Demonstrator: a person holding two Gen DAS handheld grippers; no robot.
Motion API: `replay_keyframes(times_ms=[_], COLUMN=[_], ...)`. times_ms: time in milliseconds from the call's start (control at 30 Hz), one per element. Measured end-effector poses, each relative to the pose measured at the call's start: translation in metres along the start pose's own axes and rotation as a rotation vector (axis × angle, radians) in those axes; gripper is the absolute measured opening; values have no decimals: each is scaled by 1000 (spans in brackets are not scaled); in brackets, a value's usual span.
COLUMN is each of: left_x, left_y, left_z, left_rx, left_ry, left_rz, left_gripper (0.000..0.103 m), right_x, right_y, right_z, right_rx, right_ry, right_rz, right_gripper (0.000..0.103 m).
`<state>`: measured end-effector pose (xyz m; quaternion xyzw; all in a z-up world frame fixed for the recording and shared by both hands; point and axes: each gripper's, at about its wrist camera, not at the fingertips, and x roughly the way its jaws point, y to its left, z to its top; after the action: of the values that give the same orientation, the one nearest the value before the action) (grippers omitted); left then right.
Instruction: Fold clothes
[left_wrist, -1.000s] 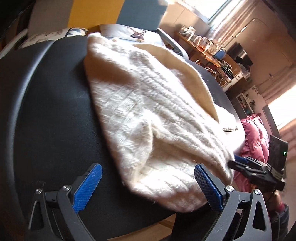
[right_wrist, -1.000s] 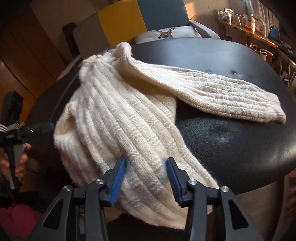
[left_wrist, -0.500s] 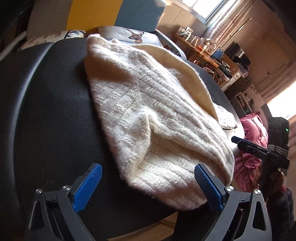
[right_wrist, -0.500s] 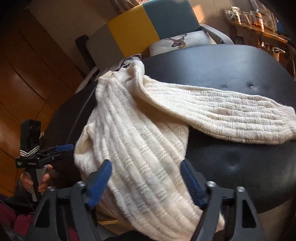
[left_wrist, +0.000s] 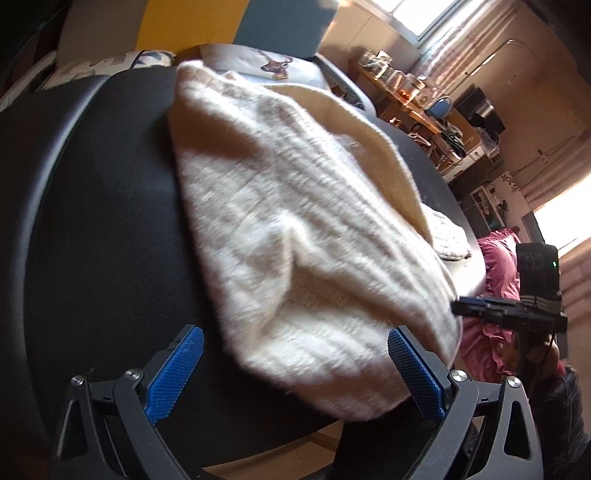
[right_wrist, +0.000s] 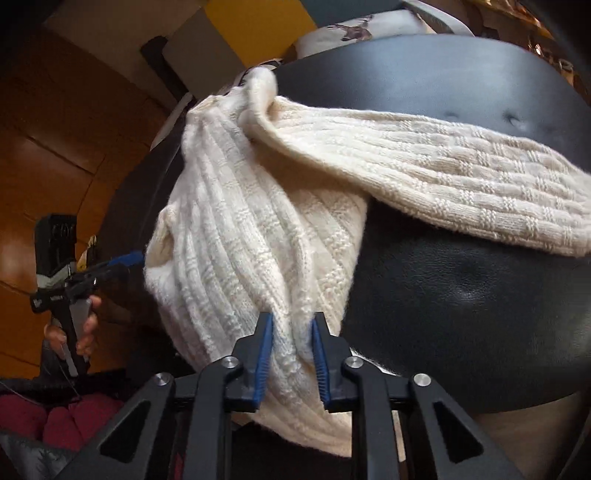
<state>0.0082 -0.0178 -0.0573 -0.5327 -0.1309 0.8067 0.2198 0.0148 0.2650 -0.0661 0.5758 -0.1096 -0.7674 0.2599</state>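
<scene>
- Left wrist view: a cream knitted sweater (left_wrist: 295, 229) lies bunched across a round black padded table (left_wrist: 92, 221). The left tool (left_wrist: 295, 365) hovers at the sweater's near hem with its blue pads spread wide, one on each side of the cloth, gripping nothing. That is as it was a second ago; this tool has barely moved. At the right edge, the right tool (left_wrist: 476, 305) now meets the sweater's lower corner, where half a second ago it hung clear of the cloth.
- Right wrist view: the right tool (right_wrist: 291, 354) has closed. Its pads, spread around the hem half a second ago, now pinch a ridge of the sweater (right_wrist: 258, 240) between them, and the knit puckers upward at the grip. One sleeve (right_wrist: 443, 177) stretches out flat to the right across the table (right_wrist: 461, 295). Far left, a hand (right_wrist: 83, 328) holds the left tool (right_wrist: 122, 260) beside the sweater's edge, its pads too small to judge from here.
- Meaning for the task: one corner of the hem is now secured and the other is not. In my judgement, the left tool must close on its side before the hem can be lifted and folded over evenly.
</scene>
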Motion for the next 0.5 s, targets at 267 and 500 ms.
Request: replay_keyframes(times_ms=[267,500], left_x=[15,12], left_y=[-31,-18], left_z=[33,29], left_rx=[-63,-78], left_ry=[66,85], left_rz=[-190,-99], left_gripper=[101,101], right_x=[30,66], right_y=[80,112], right_z=[-18,-26], right_rx=[-102,-91], right_ry=[8,9], right_rz=[216,323], right_gripper=[15,22])
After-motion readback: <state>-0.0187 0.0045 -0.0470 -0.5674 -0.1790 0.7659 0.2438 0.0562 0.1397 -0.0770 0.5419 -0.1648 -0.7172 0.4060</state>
